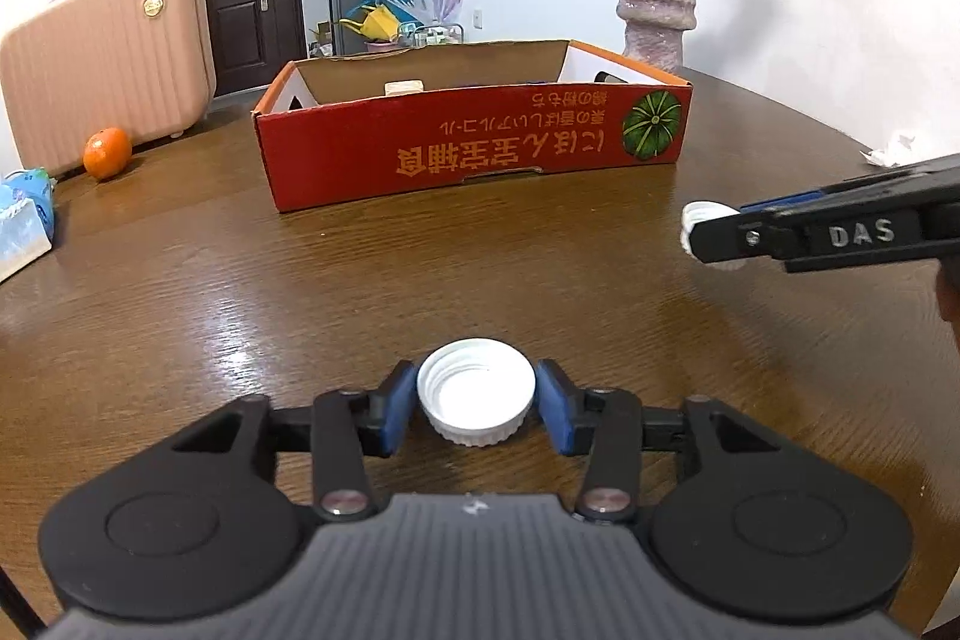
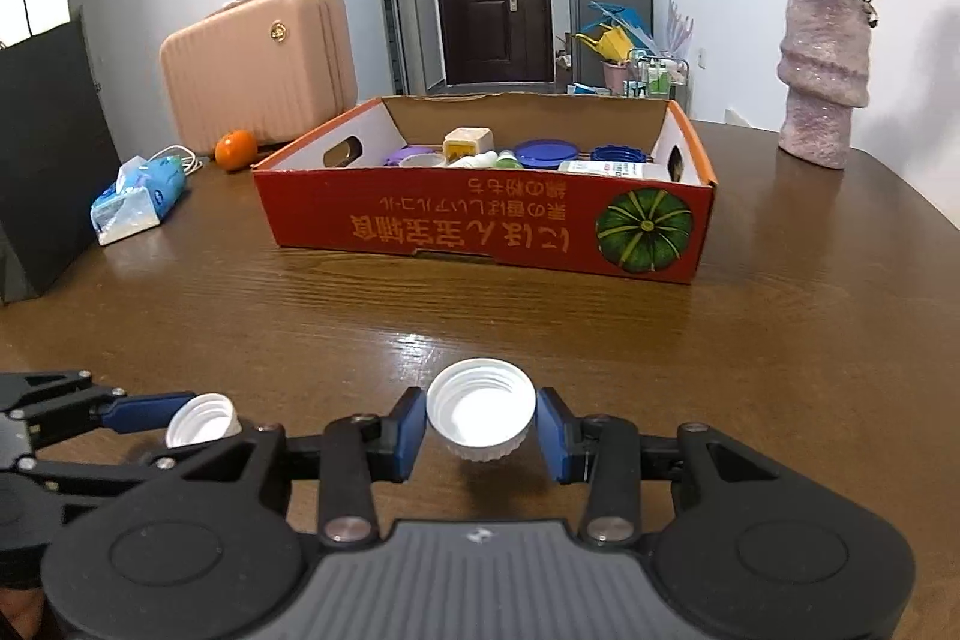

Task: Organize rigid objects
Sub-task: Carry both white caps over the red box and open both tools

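A white bottle cap (image 1: 476, 391) lies mouth up on the brown table (image 1: 300, 280) between the blue pads of my left gripper (image 1: 477, 400). The pads stand close on either side, with a thin gap on the right. My right gripper (image 2: 480, 418) is shut on a second white cap (image 2: 480, 415), which hangs tilted just above the table. The left wrist view shows that gripper (image 1: 699, 235) and its cap (image 1: 699, 214) at the right edge. The left gripper (image 2: 198, 430) and its cap (image 2: 201, 418) appear low left in the right wrist view. A red cardboard box (image 2: 480, 220) beyond them holds several lids and bottles.
An orange (image 2: 236, 149), a pink suitcase (image 2: 258, 64) and a blue tissue pack (image 2: 141, 199) are at the left, with a black bag (image 2: 48, 160) at the left edge. A pink vase of roses (image 2: 822, 82) stands right of the box. Crumpled paper (image 1: 891, 151) lies at the right.
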Demonstrator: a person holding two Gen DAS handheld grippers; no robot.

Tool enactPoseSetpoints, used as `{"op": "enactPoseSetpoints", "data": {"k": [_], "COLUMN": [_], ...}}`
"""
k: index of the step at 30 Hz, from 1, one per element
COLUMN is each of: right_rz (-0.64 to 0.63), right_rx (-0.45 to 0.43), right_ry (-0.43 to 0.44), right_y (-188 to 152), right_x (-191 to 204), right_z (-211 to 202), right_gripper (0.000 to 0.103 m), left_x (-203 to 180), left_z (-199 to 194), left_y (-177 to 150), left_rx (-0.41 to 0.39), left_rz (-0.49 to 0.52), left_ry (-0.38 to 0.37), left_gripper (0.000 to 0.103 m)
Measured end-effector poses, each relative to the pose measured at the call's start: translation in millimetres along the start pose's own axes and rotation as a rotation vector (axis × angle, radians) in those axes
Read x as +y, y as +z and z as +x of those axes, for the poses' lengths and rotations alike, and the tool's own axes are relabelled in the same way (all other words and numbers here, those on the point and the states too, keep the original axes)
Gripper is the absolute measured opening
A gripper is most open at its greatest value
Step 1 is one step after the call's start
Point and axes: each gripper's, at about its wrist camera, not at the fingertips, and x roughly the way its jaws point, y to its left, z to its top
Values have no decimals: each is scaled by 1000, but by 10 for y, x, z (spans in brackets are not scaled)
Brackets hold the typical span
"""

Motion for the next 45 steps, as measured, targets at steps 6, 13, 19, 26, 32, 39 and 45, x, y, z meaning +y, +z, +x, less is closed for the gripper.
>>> {"op": "enactPoseSetpoints", "data": {"k": [6, 13, 19, 26, 32, 39, 45], "right_rz": [2, 7, 7, 14, 13, 4, 15], "right_rx": [-2, -28, -40, -91, -147, -199, -109], "right_ry": [-16, -38, -49, -53, -37, 18, 12], "right_y": [-64, -25, 35, 281, 585, 1164, 1777], "right_x": [35, 47, 34, -74, -233, -446, -794], "right_z": [-112, -192, -156, -145, -86, 129, 820], "right_gripper": [39, 39, 39, 39, 39, 39, 39], "left_x": [39, 69, 118, 170, 235, 363, 406], "left_z": [-3, -82, -165, -53, 84, 565, 1501], "left_y": [-5, 15, 197, 628, 980, 1636, 2364], "left_rx": [-3, -44, -109, -168, -207, -177, -16], "left_rz": [-24, -47, -45, -16, -16, -69, -188], "left_ry": [-17, -22, -29, -38, -53, -154, -256], "left_gripper": [41, 41, 41, 41, 41, 41, 41]}}
